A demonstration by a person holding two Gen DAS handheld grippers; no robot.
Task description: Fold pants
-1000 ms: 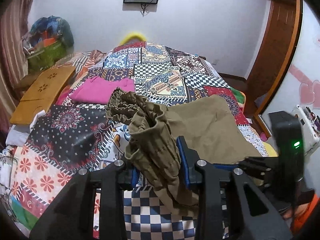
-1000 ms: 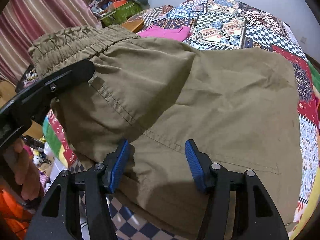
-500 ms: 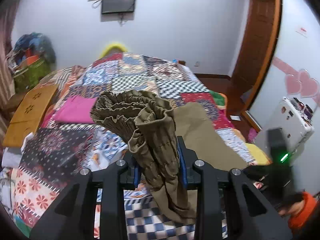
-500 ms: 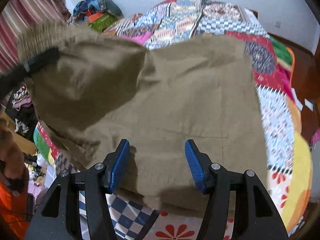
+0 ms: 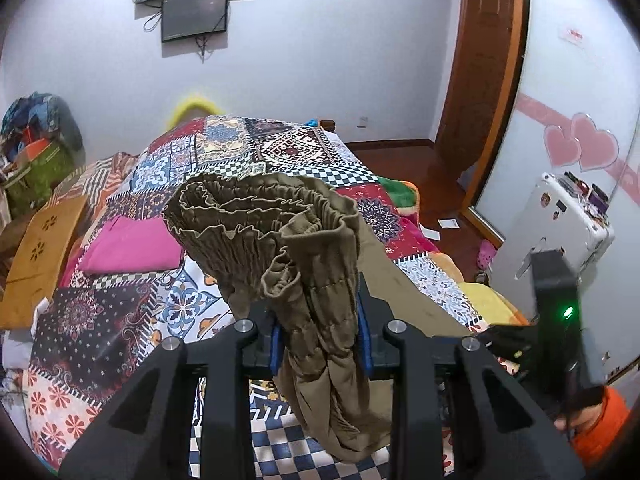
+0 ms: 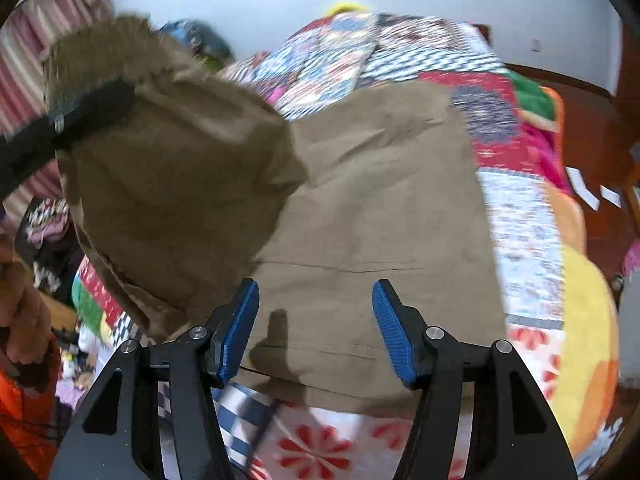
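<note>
Olive-brown pants [image 5: 280,240] with a gathered elastic waistband lie partly on the patchwork bedspread [image 5: 120,320]. My left gripper [image 5: 320,340] is shut on the bunched waistband and holds it lifted above the bed. In the right wrist view the pants [image 6: 380,200] spread flat over the bed, with the lifted waist part at upper left under the left gripper's black finger [image 6: 92,100]. My right gripper [image 6: 316,328] is open and empty, its blue pads hovering above the near hem of the pants.
A folded pink garment [image 5: 132,248] lies on the bed at left. A wooden lap tray [image 5: 40,248] and a pile of bags [image 5: 36,152] stand at far left. A white case [image 5: 560,232] and a door [image 5: 480,80] are at right.
My left gripper closed on the waistband and raised it higher. The right gripper pulled back toward the near hem and stayed open.
</note>
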